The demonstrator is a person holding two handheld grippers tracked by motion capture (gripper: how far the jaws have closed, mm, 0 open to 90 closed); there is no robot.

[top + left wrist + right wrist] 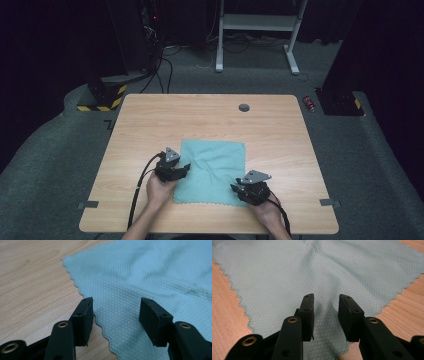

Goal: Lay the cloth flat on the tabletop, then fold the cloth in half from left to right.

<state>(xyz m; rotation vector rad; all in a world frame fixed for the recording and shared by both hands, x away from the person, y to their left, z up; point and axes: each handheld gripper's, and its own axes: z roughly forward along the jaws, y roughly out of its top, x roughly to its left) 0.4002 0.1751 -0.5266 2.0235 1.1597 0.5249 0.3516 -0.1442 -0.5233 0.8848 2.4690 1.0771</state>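
A light blue-green cloth point(212, 170) with a zigzag edge lies flat on the wooden table point(150, 120), near its front middle. My left gripper point(184, 169) hangs at the cloth's left edge, open, its jaws wide apart over the cloth point(140, 275) and the scalloped border. My right gripper point(236, 189) is at the cloth's front right corner, also open with a narrower gap, its jaws just above the cloth point(287, 270). Nothing is held between either pair of jaws. A few soft creases cross the cloth's middle.
A small grey round cap point(244, 107) sits in the table near its far edge. Beyond the table are a white desk frame point(257, 30), cables, a yellow-and-black striped block point(102, 97) at left and a dark stand point(340, 100) at right.
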